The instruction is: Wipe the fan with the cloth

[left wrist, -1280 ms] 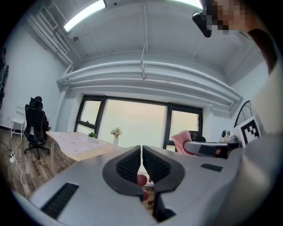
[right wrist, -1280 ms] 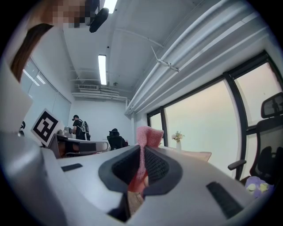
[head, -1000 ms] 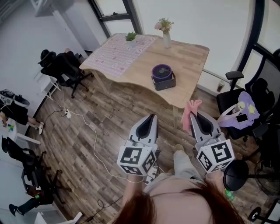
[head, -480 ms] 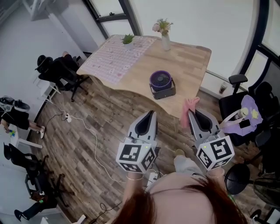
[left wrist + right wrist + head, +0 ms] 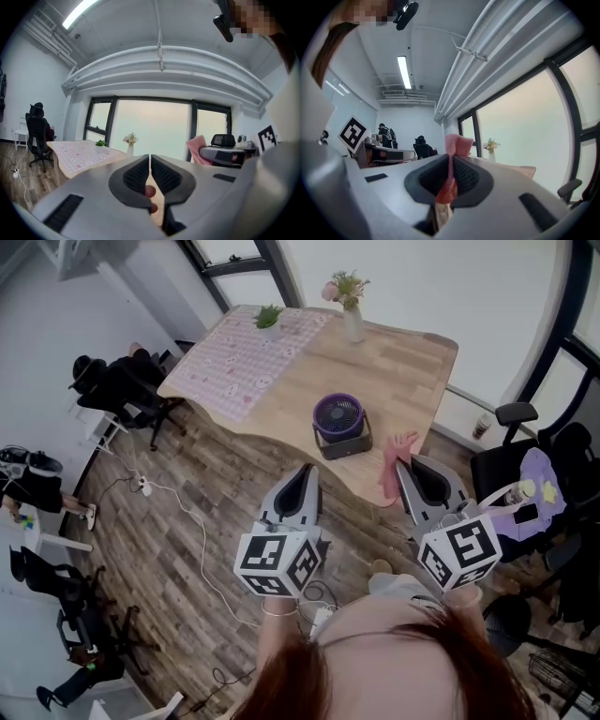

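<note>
Gripping the pink cloth (image 5: 393,474) in my right gripper (image 5: 404,461); my left gripper (image 5: 305,468) is closed. Fan (image 5: 338,418) stands by the near edge of the table (image 5: 403,362).

Your head camera looks steeply down, with both grippers close below it and the table (image 5: 412,371) farther off across the floor (image 5: 187,521). The camera on your left gripper (image 5: 302,472) sits right behind its jaws and faces the windows (image 5: 154,126). The one on your right gripper (image 5: 406,463) tilts higher, toward the ceiling (image 5: 426,51). All three views share the table's vase (image 5: 353,322) and the cloth (image 5: 392,470). Each gripper view catches the other gripper at its edge.
</note>
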`<action>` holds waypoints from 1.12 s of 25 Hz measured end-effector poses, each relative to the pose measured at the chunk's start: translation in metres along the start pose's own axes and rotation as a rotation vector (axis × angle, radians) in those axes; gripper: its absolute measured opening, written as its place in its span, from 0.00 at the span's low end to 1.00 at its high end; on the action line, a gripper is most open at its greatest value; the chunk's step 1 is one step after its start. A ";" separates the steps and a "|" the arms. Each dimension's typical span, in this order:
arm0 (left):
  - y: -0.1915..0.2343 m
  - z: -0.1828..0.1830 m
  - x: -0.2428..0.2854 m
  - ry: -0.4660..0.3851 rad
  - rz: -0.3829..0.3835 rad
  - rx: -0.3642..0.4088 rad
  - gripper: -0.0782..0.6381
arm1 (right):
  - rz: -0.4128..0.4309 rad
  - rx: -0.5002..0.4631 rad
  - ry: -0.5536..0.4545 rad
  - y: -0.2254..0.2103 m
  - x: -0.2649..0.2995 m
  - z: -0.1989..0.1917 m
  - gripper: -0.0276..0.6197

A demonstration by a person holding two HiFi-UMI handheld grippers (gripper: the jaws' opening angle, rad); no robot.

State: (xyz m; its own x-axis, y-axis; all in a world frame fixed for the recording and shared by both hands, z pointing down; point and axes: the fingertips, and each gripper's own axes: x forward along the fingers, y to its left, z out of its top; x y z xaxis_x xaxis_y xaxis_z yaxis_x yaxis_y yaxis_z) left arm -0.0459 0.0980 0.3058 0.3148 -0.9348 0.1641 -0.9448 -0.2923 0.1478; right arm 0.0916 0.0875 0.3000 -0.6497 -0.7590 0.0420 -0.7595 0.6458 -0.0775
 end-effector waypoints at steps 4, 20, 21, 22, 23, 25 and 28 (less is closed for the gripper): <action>0.008 -0.007 0.018 0.025 0.035 -0.026 0.13 | 0.037 -0.004 0.011 -0.016 0.019 0.000 0.08; 0.040 -0.050 0.048 0.149 0.139 -0.099 0.14 | 0.173 -0.031 0.091 -0.035 0.079 -0.022 0.08; 0.045 -0.051 0.049 0.155 0.142 -0.104 0.14 | 0.177 -0.035 0.095 -0.034 0.084 -0.023 0.08; 0.051 -0.052 0.052 0.159 0.143 -0.107 0.14 | 0.179 -0.040 0.099 -0.034 0.089 -0.024 0.08; 0.055 -0.053 0.055 0.163 0.143 -0.110 0.14 | 0.180 -0.045 0.103 -0.034 0.094 -0.025 0.08; 0.064 -0.055 0.064 0.171 0.141 -0.115 0.14 | 0.177 -0.057 0.113 -0.036 0.105 -0.027 0.08; 0.077 -0.057 0.078 0.190 0.130 -0.125 0.14 | 0.171 -0.071 0.130 -0.041 0.121 -0.031 0.08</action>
State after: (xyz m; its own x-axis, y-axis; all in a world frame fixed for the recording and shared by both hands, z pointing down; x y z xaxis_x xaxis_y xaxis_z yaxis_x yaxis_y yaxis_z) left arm -0.0891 0.0137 0.3861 0.2141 -0.9047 0.3682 -0.9636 -0.1339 0.2312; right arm 0.0427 -0.0284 0.3390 -0.7643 -0.6240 0.1627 -0.6354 0.7718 -0.0247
